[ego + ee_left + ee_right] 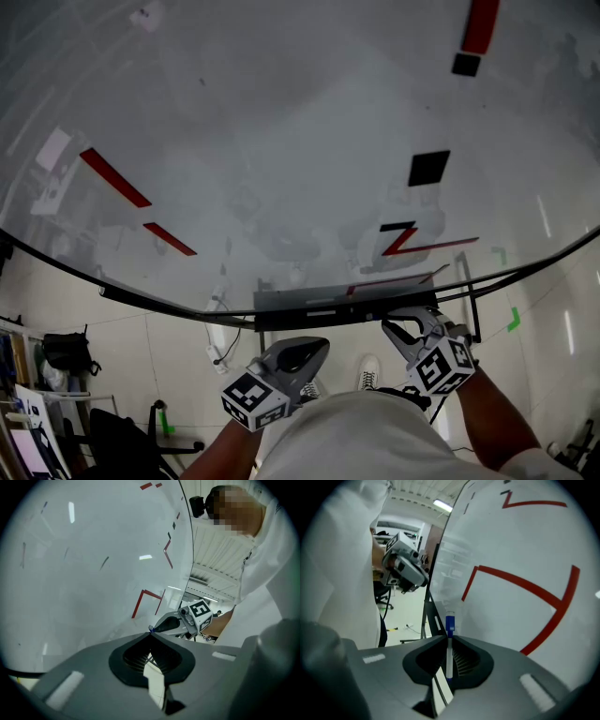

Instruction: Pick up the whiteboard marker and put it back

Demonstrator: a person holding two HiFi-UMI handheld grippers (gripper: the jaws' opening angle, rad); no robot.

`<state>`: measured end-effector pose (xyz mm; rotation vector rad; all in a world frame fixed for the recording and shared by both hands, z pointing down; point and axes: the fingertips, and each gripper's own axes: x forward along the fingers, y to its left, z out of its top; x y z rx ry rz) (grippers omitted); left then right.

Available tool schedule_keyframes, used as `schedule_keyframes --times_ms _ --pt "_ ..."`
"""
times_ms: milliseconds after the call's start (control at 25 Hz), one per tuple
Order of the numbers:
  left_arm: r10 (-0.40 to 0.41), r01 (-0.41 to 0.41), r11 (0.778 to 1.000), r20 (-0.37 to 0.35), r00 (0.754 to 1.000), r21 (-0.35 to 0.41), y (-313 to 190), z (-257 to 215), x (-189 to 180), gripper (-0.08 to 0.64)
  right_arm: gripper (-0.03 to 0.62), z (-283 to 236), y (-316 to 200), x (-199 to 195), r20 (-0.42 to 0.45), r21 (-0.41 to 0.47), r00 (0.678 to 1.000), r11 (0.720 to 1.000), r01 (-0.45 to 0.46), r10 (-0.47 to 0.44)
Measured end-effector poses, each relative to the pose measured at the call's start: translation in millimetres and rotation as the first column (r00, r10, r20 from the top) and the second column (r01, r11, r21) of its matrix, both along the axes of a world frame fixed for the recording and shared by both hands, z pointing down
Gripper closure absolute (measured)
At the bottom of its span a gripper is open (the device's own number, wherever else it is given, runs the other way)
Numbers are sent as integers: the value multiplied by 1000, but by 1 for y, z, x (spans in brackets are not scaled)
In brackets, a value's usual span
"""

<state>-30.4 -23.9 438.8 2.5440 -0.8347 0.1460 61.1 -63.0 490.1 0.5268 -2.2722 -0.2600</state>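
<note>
From the head view, a large glossy white whiteboard (281,141) fills most of the frame. It carries slanted red lines (114,177), black squares (428,168) and a black-and-red stroke shaped like a Z (410,242). A dark narrow ledge (328,302) runs along its lower edge. Below it, the left gripper (322,343) and the right gripper (388,322) both point up at the ledge, each with its black-and-white marker cube (442,364), above a pale tiled floor (159,347). The pen itself cannot be made out here. The left gripper view shows what the head view does not: the left gripper (150,632) has its jaws drawn together at the tips with nothing between them. Just past them, the right gripper (155,628) shows a speck of blue at its tip, and its cube (200,612) bears only a square pattern, no readable words. The right gripper view alone shows the slim white whiteboard marker with a blue cap (449,656). It stands upright, pinched between the closed jaws of the right gripper (449,637). The cap pokes beyond the fingertips, close to the board's red angled lines (511,581) and beside the dark ledge (433,620); contact cannot be judged. Any print on the barrel is too small to read. The left gripper (410,573) hangs well apart at upper left.
</note>
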Motion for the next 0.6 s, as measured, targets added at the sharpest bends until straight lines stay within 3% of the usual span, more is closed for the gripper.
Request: schedule_keyframes --times_ms 360,600 --pt "-6 6 1000 2 1000 -10 0 1 -2 543 555 24 -4 4 -225 82 972 993 90 -70" --pt "-58 62 997 109 992 -35 -7 18 -12 543 555 45 -9 6 -417 114 904 981 157 -96"
